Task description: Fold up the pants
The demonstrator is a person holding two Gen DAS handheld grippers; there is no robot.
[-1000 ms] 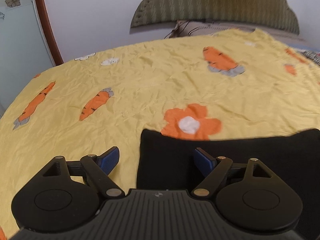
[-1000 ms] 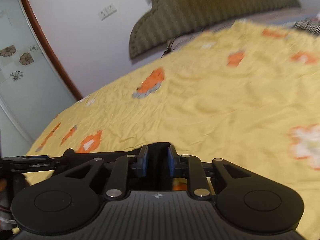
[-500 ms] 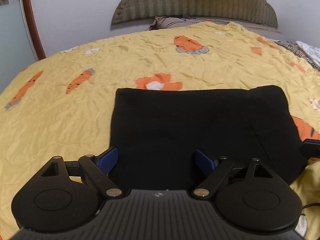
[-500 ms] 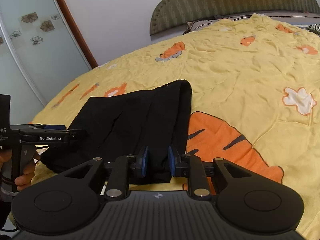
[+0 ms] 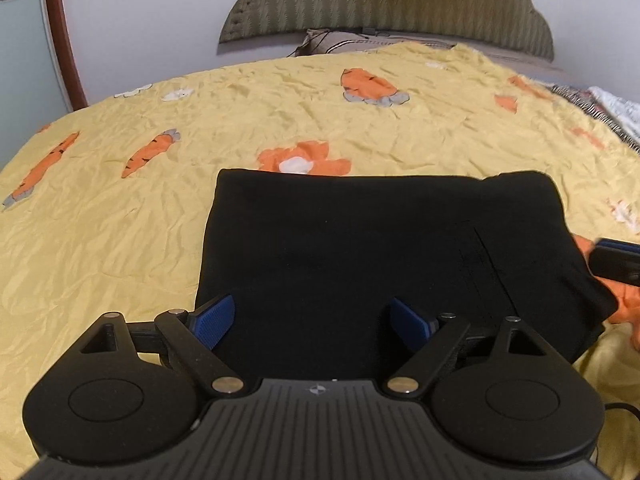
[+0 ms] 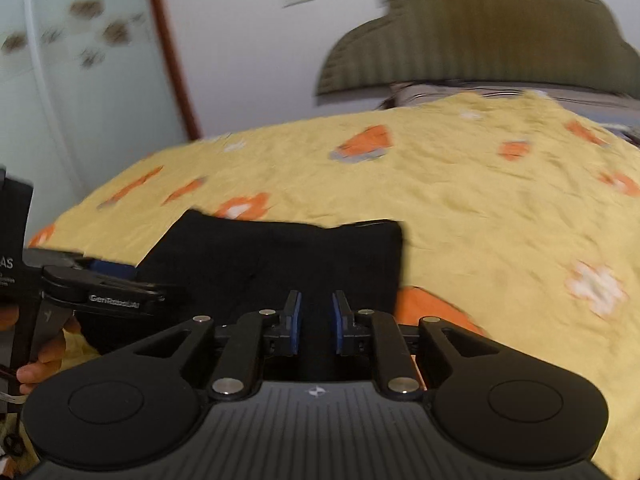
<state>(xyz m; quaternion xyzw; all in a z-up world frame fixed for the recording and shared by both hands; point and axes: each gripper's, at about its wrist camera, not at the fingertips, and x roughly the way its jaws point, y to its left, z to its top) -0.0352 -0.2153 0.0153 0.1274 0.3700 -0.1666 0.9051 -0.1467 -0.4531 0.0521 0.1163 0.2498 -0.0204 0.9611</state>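
The black pants (image 5: pixel 360 248) lie folded into a flat rectangle on the yellow bedspread (image 5: pixel 120 220). They also show in the right wrist view (image 6: pixel 280 252). My left gripper (image 5: pixel 308 322) is open and empty, its blue pads spread wide over the near edge of the pants. My right gripper (image 6: pixel 316 324) has a narrow gap between its pads and holds nothing; it hovers over the pants' near right part. Its tip shows at the right edge of the left wrist view (image 5: pixel 616 260). The left gripper shows in the right wrist view (image 6: pixel 108 288).
The bedspread has orange carrot and flower prints. A green padded headboard (image 5: pixel 384 0) and a pillow (image 5: pixel 340 40) stand at the far end. A door with a brown frame (image 6: pixel 168 52) is at the left. Striped bedding (image 5: pixel 600 104) lies at the far right.
The left gripper drew back and up from the pants, still open. The right gripper swung left over the pants, its view now blurred, and its pads opened slightly.
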